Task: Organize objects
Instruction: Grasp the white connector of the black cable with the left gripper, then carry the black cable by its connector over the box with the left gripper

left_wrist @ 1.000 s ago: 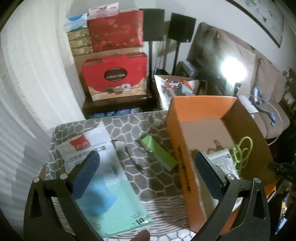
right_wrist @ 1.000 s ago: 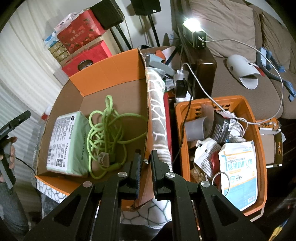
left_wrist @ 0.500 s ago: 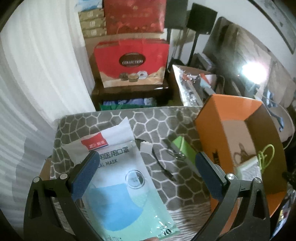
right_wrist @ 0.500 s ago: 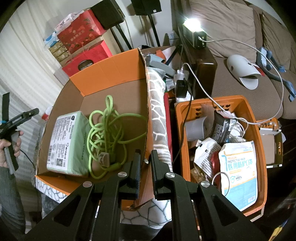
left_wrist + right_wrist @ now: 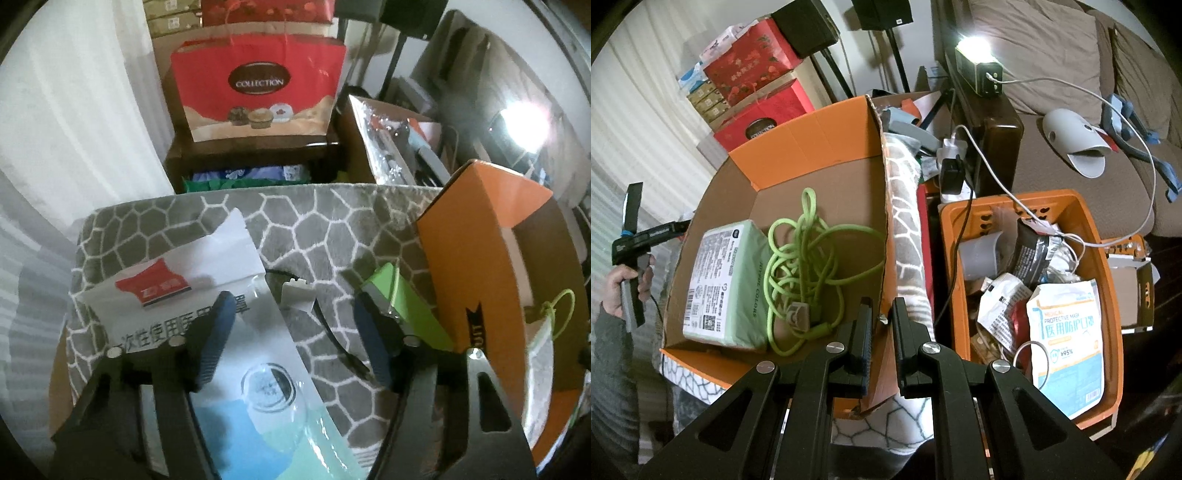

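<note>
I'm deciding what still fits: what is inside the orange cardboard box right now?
Inside the orange cardboard box lie a pale green tissue pack and a tangled green cable, partly overlapping. Bare floor shows at the back; anything under them is hidden.

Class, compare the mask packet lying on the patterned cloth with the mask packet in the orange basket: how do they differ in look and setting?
The mask packet on the cloth lies flat beside the cardboard box, with a red logo on its white top. The mask packet in the basket rests tilted among clutter inside the orange basket, with blue print and no red logo visible. Both are pale printed pouches with a blue area.
</note>
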Tool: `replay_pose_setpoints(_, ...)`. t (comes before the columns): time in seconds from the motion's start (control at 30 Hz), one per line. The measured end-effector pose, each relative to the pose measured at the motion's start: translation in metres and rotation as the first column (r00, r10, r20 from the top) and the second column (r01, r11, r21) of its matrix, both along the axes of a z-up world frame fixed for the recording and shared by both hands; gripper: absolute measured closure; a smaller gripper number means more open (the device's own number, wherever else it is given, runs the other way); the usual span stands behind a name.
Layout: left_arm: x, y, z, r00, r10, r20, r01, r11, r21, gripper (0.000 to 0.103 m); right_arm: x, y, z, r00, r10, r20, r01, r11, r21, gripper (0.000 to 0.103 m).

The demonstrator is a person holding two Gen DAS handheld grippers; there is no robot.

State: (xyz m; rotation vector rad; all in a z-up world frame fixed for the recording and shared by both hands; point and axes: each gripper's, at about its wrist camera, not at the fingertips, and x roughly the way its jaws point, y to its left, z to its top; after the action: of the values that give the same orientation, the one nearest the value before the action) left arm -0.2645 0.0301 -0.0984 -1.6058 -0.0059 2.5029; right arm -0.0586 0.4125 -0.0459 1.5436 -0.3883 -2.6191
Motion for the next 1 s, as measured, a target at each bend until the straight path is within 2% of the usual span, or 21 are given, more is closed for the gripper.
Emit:
replay_pose_setpoints(0.43,-0.018,0.007,-0.021,1.000,-0.004,0.031,0.004,1.000,-0.001,0.068,0.001,0.001,-0.001,1.000,-0.002,0.000,0.002,1.000,-0.001,0.094)
replay_pose_setpoints(0.5,-0.018,0.008,-0.023,1.000,-0.008,0.030,0.008,1.000,-0.012,0.082,0.001,0.001,-0.001,1.000,-0.002,0.001,0.002,1.000,-0.001,0.094)
replay_pose_setpoints(0.77,-0.012,0.009,-0.018,1.000,-0.011,0.025,0.010,1.000,0.018,0.082,0.001,0.001,-0.002,1.000,-0.002,0.000,0.002,1.000,0.001,0.094)
replay_pose_setpoints(1.0,0.005,0.016,0.016,0.999,-0.045,-0.030,0.047,0.997,0.060,0.082,0.001,0.001,-0.002,1.000,-0.002,0.000,0.002,1.000,0.000,0.094)
